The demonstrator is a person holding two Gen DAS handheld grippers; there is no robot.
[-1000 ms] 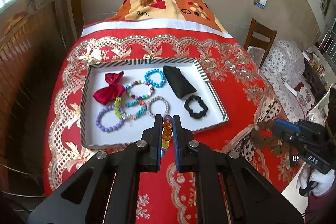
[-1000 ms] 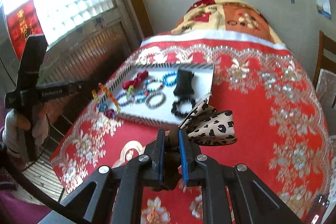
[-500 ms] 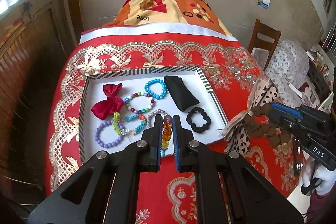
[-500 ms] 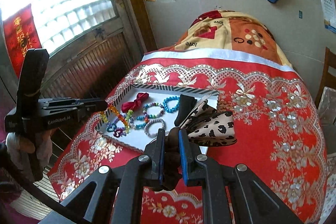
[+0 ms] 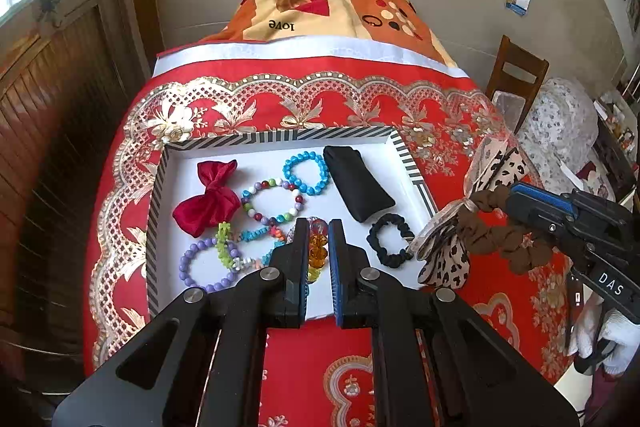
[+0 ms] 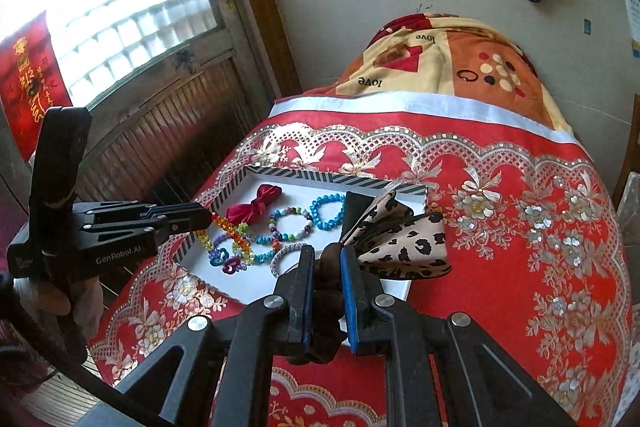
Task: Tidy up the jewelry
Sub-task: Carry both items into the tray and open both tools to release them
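A white tray with a striped rim [image 5: 280,138] lies on the red cloth and holds a red bow [image 5: 208,199], several bead bracelets, a black pouch [image 5: 356,183] and a black scrunchie [image 5: 390,239]. My left gripper [image 5: 318,227] is shut on an orange-yellow bead bracelet [image 5: 316,253] above the tray's near side; the bracelet also shows hanging in the right wrist view [image 6: 230,233]. My right gripper [image 6: 324,259] is shut on a brown scrunchie with a leopard-print bow [image 6: 404,239], held over the tray's right edge; it also shows in the left wrist view [image 5: 500,231].
The red and gold cloth [image 5: 460,119] covers the table. A folded patterned blanket [image 5: 328,3] lies at the far end. A wooden chair [image 5: 516,71] stands at the right. A wooden panelled wall [image 6: 160,123] and window are at the left.
Both grippers have moved forward towards the tray with their items. The leopard bow has come from the table's right side to the tray's right edge.
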